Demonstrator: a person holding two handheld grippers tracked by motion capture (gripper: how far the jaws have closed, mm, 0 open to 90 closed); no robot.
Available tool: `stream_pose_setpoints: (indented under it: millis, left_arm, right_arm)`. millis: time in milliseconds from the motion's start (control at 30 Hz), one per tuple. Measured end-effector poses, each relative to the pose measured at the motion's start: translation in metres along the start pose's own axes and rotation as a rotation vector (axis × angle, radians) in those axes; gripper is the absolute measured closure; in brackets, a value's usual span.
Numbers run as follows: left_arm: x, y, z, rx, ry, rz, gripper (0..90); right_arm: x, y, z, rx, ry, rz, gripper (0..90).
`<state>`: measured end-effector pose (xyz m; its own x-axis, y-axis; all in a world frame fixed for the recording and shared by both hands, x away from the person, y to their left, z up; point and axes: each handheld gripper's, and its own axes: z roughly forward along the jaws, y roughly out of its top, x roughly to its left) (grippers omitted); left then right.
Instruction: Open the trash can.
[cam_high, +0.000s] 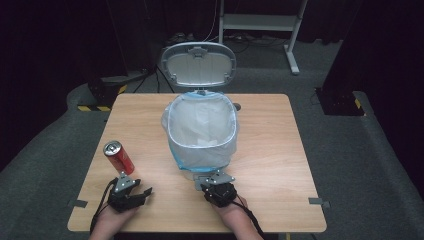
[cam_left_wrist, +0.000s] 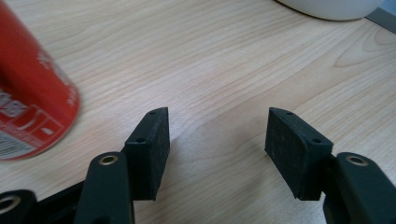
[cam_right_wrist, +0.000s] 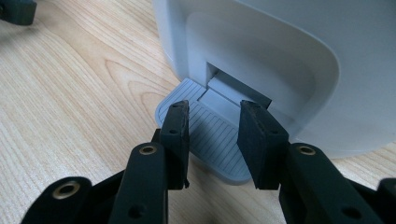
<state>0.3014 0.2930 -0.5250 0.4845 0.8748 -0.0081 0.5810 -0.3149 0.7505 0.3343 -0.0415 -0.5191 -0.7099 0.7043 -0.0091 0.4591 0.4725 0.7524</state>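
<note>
A round white plastic bin (cam_high: 200, 130) with a thin bag and its lid up stands mid-table (cam_high: 270, 150). The right gripper (cam_right_wrist: 212, 121) sits open on its grey ridged pedal (cam_right_wrist: 210, 140). The left gripper (cam_left_wrist: 217, 140) is open, empty, beside a shiny red can (cam_left_wrist: 28, 98).

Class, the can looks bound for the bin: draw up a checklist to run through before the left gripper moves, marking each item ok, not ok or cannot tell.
1. Bin lid raised: ok.
2. Liner open at the mouth: ok.
3. Left gripper open, nothing between its jaws: ok.
4. Can between those jaws: not ok; it stands off to one side.
5. Right gripper at the pedal: ok.
6. Pedal actually pressed: cannot tell.
</note>
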Motion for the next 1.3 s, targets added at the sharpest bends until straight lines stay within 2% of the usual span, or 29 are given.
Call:
stream_pose_setpoints:
  millis: [133, 200, 367, 633, 833, 933, 1067, 1200, 1300]
  left_arm:
    - [0.006, 0.000, -0.007, -0.009, 0.004, -0.020, 42.7]
    - [0.013, -0.004, -0.016, -0.010, 0.024, -0.026, 42.7]
    - [0.027, -0.016, -0.031, -0.014, 0.073, -0.088, 42.7]
    - [0.047, -0.019, -0.045, -0.098, 0.127, -0.143, 31.1]
    - [0.056, -0.008, -0.046, -0.144, 0.138, -0.147, 20.3]
    - [0.062, -0.001, -0.047, -0.183, 0.123, -0.171, 15.8]
    - [0.066, 0.010, -0.046, -0.205, 0.129, -0.152, 13.2]
    - [0.078, 0.021, -0.045, -0.237, 0.159, -0.177, 12.5]
    - [0.084, 0.030, -0.039, -0.249, 0.158, -0.182, 12.7]
  right_arm:
    - [0.001, 0.001, 0.001, 0.000, 0.005, 0.003, 63.6]
    - [0.000, 0.001, 0.002, -0.002, 0.013, -0.002, 63.7]
    - [0.002, 0.002, 0.003, -0.002, 0.011, -0.010, 63.7]
    - [0.002, 0.002, 0.003, -0.003, 0.012, -0.006, 63.7]
    - [0.001, 0.002, 0.004, -0.006, 0.012, -0.009, 63.7]
    - [0.001, 0.002, 0.003, -0.007, 0.012, -0.008, 63.7]
    - [0.001, 0.002, 0.004, -0.008, 0.012, -0.010, 63.7]
    - [0.001, 0.002, 0.003, -0.006, 0.013, -0.007, 63.7]
    - [0.001, 0.002, 0.003, -0.006, 0.013, -0.006, 63.7]
